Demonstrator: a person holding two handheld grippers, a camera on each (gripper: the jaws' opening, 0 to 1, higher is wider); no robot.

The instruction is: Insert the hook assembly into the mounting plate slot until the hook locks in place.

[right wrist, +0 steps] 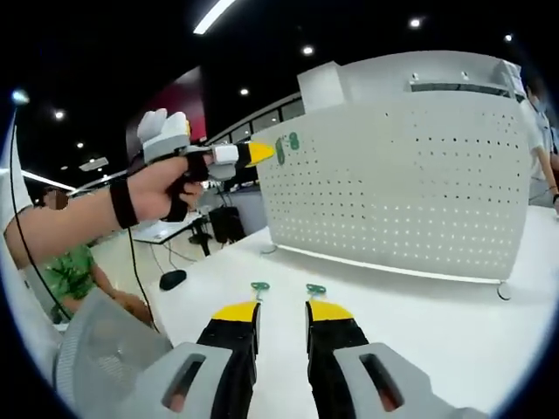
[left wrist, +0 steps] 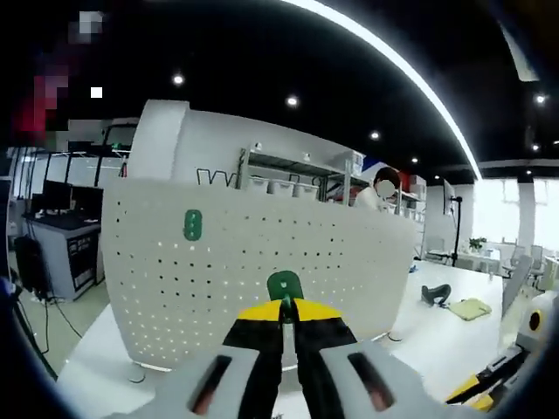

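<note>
One big white pegboard plate (left wrist: 262, 262) stands upright on the bench (right wrist: 419, 323), with one green hook (left wrist: 191, 224) already hanging on it. Left claw (left wrist: 286, 307) is clamped on a second green hook (left wrist: 284, 285), close to the holes but not seated yet, I'd guess. Right claw (right wrist: 281, 307) hangs released over two more small hooks (right wrist: 259, 286).

From my remote station: a white surface (right wrist: 419, 314) carries an upright white perforated panel (right wrist: 393, 183), standing on small round feet at its lower edge. In the right gripper view, two small green hooks (right wrist: 259, 286) lie flat on the surface just ahead of my tongs, at about 12 o'clock. In the left gripper view, a dark object (left wrist: 434, 293) and a yellow-green pad (left wrist: 470, 308) rest at 3 o'clock.
</note>
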